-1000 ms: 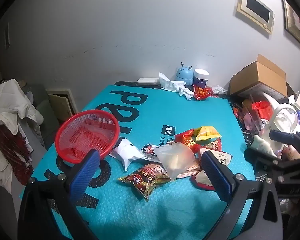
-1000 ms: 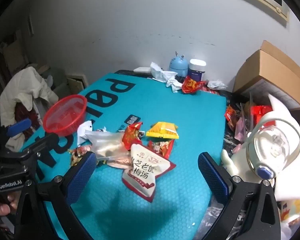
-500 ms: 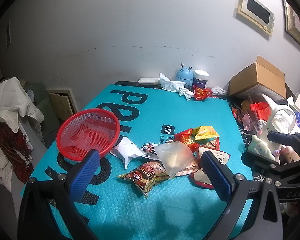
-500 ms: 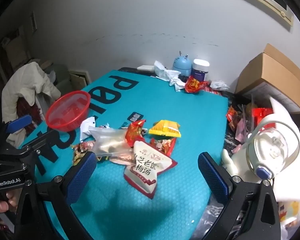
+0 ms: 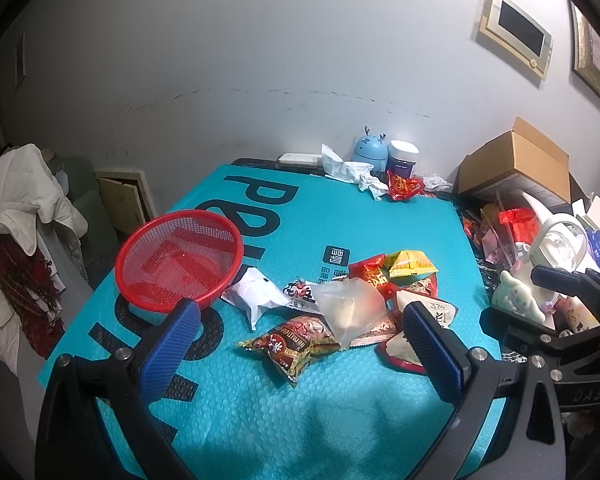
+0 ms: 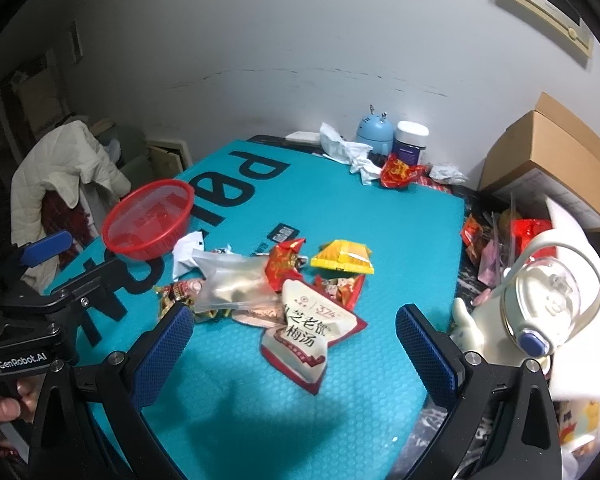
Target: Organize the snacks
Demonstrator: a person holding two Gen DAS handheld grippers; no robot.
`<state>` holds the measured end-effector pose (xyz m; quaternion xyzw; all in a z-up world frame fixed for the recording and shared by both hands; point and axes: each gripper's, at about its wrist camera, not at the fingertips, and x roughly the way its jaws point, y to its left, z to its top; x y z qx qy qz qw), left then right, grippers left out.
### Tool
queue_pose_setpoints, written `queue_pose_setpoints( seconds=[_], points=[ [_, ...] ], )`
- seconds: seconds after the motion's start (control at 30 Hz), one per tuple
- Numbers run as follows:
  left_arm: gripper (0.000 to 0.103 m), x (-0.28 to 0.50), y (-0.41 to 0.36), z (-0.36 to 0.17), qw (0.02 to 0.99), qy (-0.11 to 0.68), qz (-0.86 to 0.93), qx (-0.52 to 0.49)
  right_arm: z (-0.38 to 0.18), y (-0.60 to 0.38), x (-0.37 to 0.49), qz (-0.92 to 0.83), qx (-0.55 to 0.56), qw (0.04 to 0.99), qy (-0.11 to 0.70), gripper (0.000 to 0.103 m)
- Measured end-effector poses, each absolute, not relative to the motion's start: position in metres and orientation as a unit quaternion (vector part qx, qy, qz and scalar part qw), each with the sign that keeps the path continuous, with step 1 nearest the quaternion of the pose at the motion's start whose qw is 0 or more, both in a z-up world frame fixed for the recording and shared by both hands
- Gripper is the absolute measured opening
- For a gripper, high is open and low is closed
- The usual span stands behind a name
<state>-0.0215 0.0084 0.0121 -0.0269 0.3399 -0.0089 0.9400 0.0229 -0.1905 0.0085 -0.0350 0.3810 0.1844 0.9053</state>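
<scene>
a lived-in home room is showing here: a white jacket is hanging over a chair, framed pictures are hanging on the wall, and a cardboard box is sitting beside the cluttered desk.

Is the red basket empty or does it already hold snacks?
Empty: through the red basket only bare mesh shows; the snack packets lie beside it on the mat.

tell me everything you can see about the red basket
The red basket is a round, shallow bowl of red plastic mesh with a solid rim. It looks empty and sits upright near the left edge of the teal mat, partly over its black lettering. A white snack packet lies against its right side. Neither tongs touch it.
</scene>
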Motion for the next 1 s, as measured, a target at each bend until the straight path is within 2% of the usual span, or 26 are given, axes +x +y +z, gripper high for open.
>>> queue_pose_setpoints(
  seconds=[1.0],
  points=[
    [0.103, -0.0246, 0.0110, 0.0141, 0.939, 0.343, -0.011, -0.028, 0.0068, -0.1849, 0.0163, 0.192, -0.035, 0.906, 0.377, 0.103]
  ],
)
